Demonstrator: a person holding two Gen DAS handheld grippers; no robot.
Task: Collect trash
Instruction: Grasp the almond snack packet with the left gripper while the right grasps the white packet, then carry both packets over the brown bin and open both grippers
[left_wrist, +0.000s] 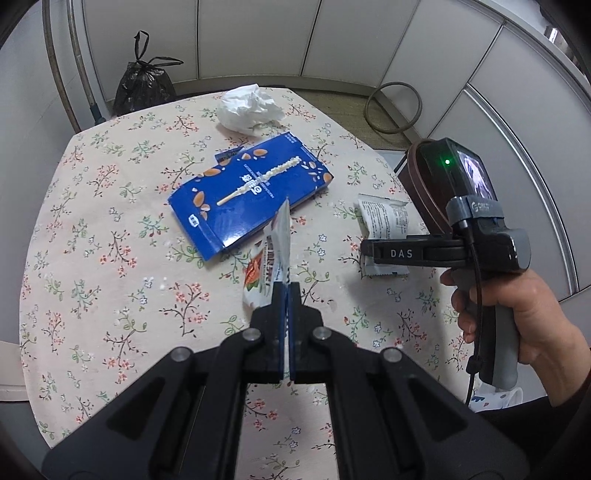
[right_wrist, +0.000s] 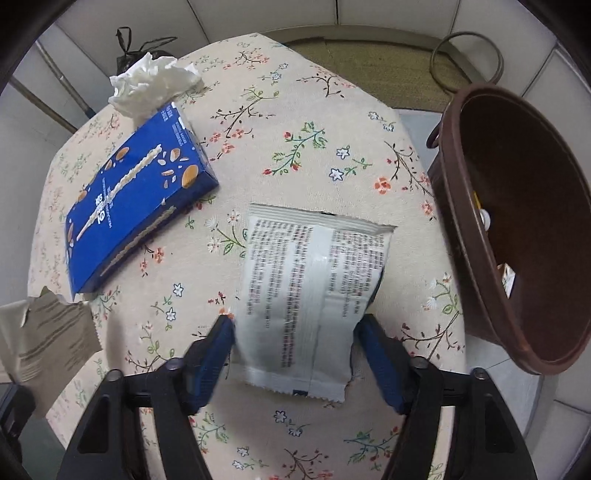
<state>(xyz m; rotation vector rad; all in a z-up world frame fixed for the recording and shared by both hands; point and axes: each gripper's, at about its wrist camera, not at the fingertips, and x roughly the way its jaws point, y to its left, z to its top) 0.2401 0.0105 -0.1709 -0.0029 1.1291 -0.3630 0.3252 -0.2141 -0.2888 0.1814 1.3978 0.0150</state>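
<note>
Left tool (left_wrist: 287, 295): we hold a snack wrapper (left_wrist: 271, 254) pinched tight.
Right tool (right_wrist: 295, 354): wide, straddling the white wrapper (right_wrist: 310, 295) beside the brown bin (right_wrist: 476, 236).
Advice: we centre, then squeeze firmly.

White printed wrapper (right_wrist: 310, 295) flat on cloth; blue box (right_wrist: 140, 206) beside — crumpled tissue (right_wrist: 151, 85) beyond.

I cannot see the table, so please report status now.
Left gripper shut on snack wrapper. Right gripper open, straddling white wrapper. Brown bin beside table, path clear.

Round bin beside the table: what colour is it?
Dark brown, inside and out: the round plastic bin shows best in the right wrist view.
</note>
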